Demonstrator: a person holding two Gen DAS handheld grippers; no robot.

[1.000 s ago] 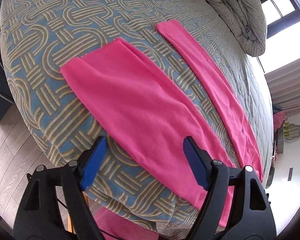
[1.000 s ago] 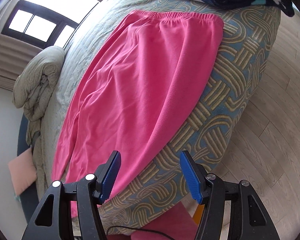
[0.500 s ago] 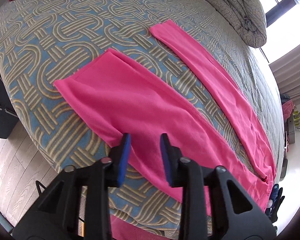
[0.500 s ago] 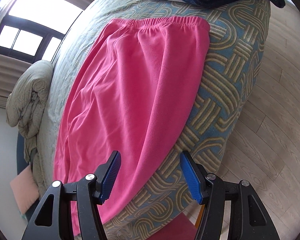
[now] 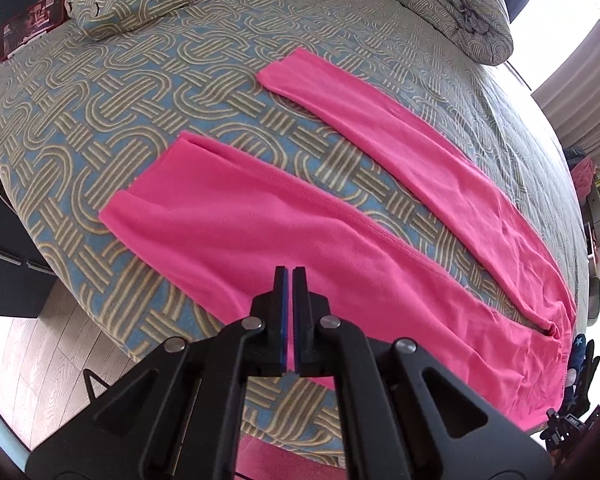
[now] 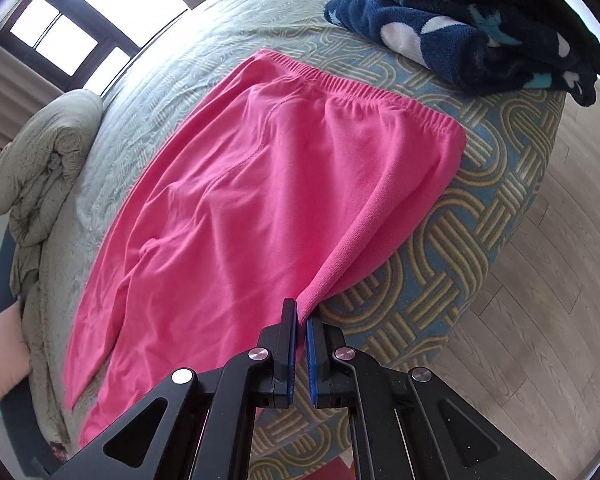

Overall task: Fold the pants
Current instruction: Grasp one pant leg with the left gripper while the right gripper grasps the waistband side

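Across the patterned bed [image 5: 100, 120] lie pink pants [image 5: 240, 216], near edge pinched in both left tongs [image 5: 288, 280] and right tongs [image 6: 299, 312].

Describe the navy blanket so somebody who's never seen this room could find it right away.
Start at the bed with the woven blue and tan cover, then find the pink pants spread across it. Just beyond their elastic waistband, at the corner of the bed, lies a bundled navy fleece blanket. White shapes and teal stars set it apart from the plain pink fabric and the grey duvet.
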